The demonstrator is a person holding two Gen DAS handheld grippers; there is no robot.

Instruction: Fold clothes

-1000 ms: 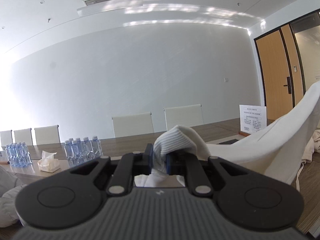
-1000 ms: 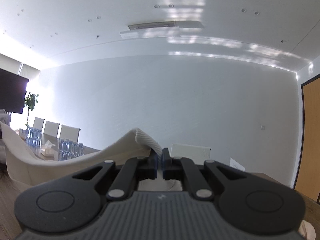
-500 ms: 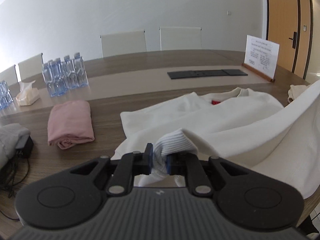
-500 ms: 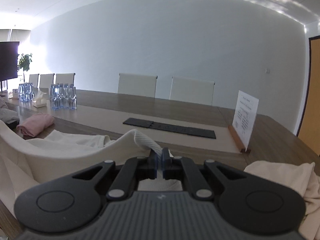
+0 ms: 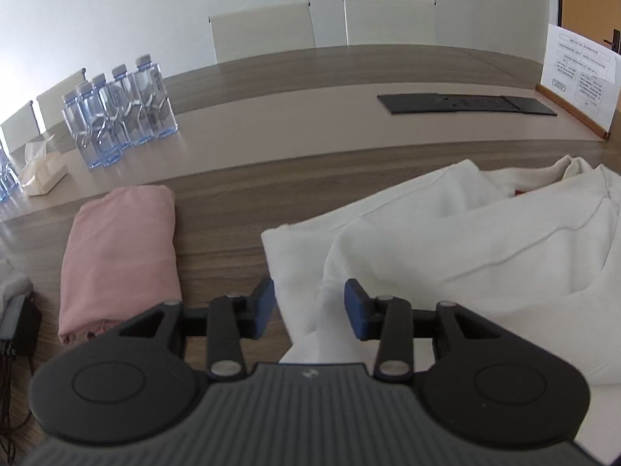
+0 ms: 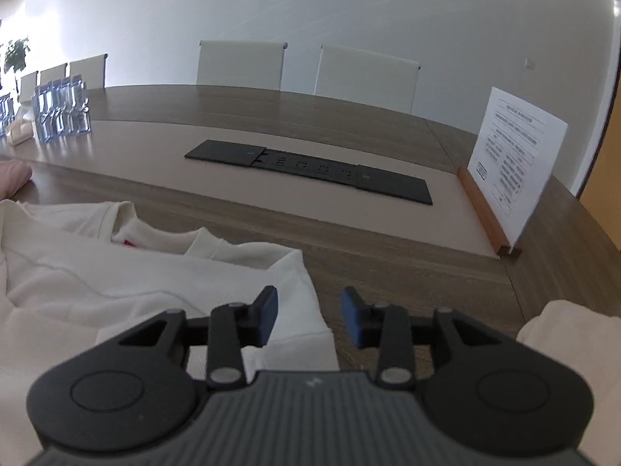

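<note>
The white sweatshirt [image 5: 485, 240] lies on the wooden tabletop [image 5: 225, 202], its lower part doubled over the body, near the edge closest to the cameras. The left gripper [image 5: 309, 306] has its fingers spread wide, with the garment's left folded edge lying loose between them. The right gripper [image 6: 309, 312] is also spread wide over the sweatshirt's right edge, gripping nothing. A folded pink garment [image 5: 116, 256] lies beside the sweatshirt, toward the left end of the tabletop.

Printed sign [image 6: 516, 163], text too small to read
</note>
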